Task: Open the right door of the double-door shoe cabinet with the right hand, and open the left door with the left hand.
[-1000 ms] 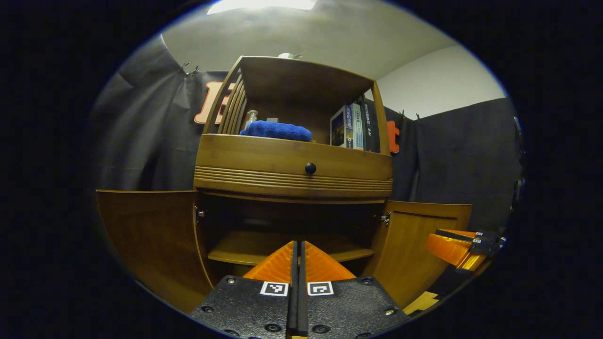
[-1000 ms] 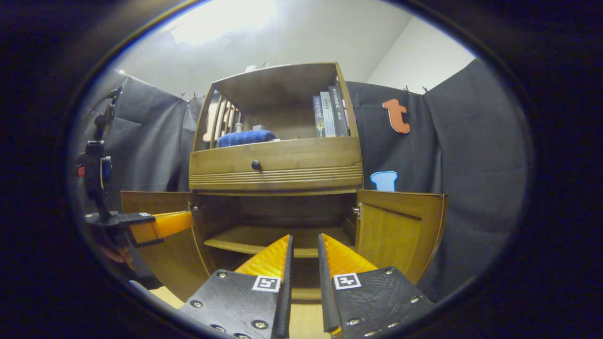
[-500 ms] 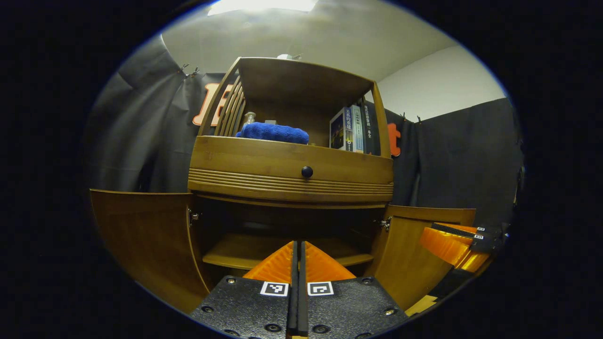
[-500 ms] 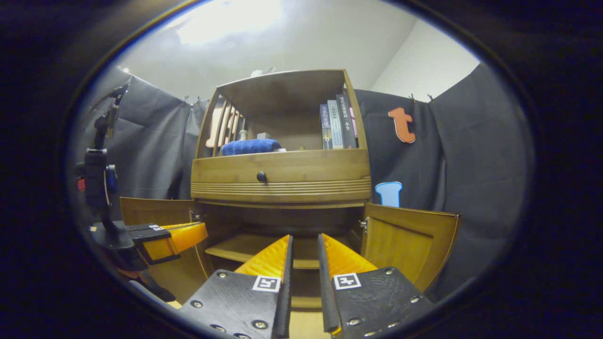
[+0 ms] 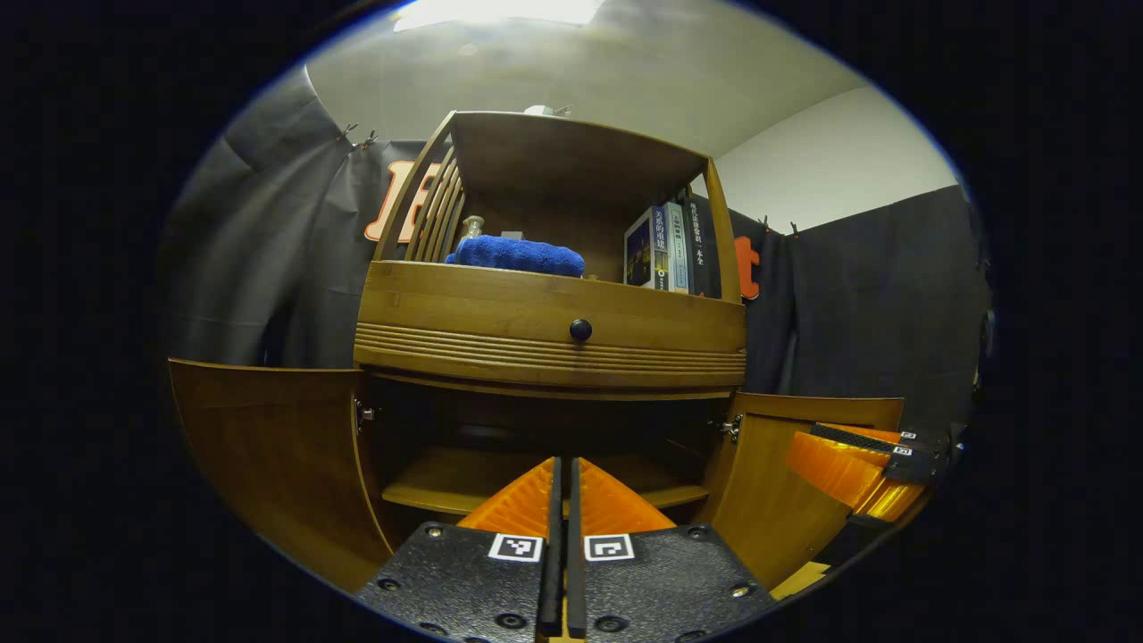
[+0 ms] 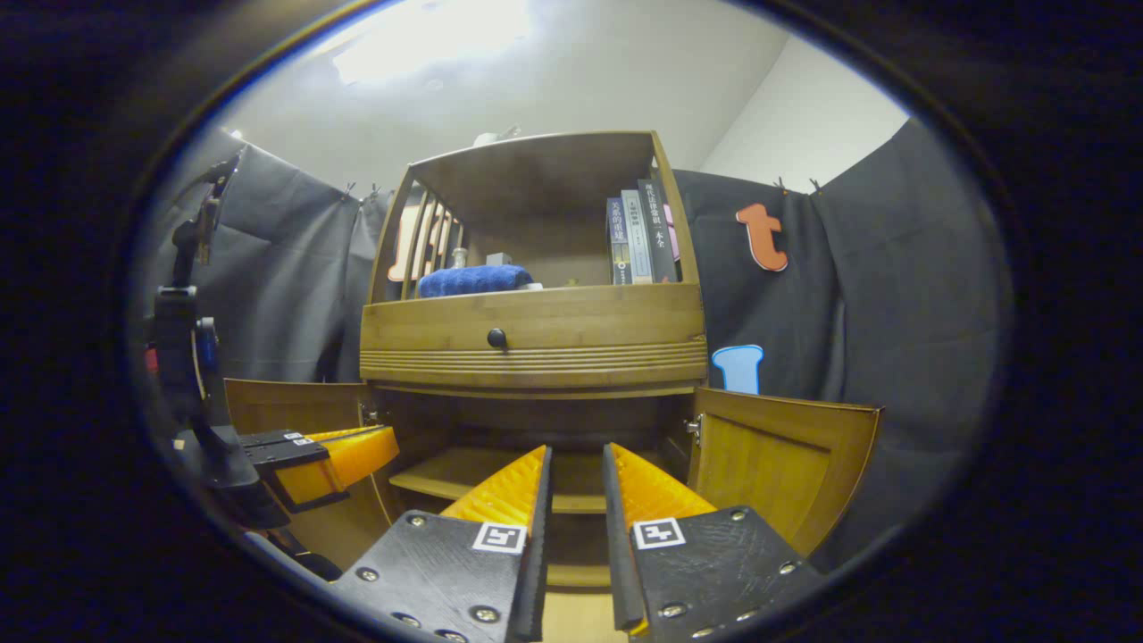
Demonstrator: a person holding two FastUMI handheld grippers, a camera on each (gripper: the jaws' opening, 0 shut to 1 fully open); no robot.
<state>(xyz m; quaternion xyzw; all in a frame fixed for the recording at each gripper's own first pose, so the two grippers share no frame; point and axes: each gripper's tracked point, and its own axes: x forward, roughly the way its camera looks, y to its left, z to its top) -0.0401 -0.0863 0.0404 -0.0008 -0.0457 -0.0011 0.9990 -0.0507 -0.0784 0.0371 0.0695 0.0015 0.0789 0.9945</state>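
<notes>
Both stiff, hinged doors, left door (image 5: 268, 455) at nine o'clock and right door (image 6: 781, 469) at three, stand open, my left tool (image 5: 560, 545) clenched empty, my right tool (image 6: 576, 536) slightly parted, gripping nothing.

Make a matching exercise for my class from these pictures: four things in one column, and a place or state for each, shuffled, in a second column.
Things:
1. blue towel
2. books
3. left door
4. drawer

Places or states:
A. standing upright at the top shelf's right end
B. swung open
C. shut, with a dark round knob
D. lying on the left part of the top shelf

Pairs: 1-D, 2-A, 3-B, 4-C
</notes>
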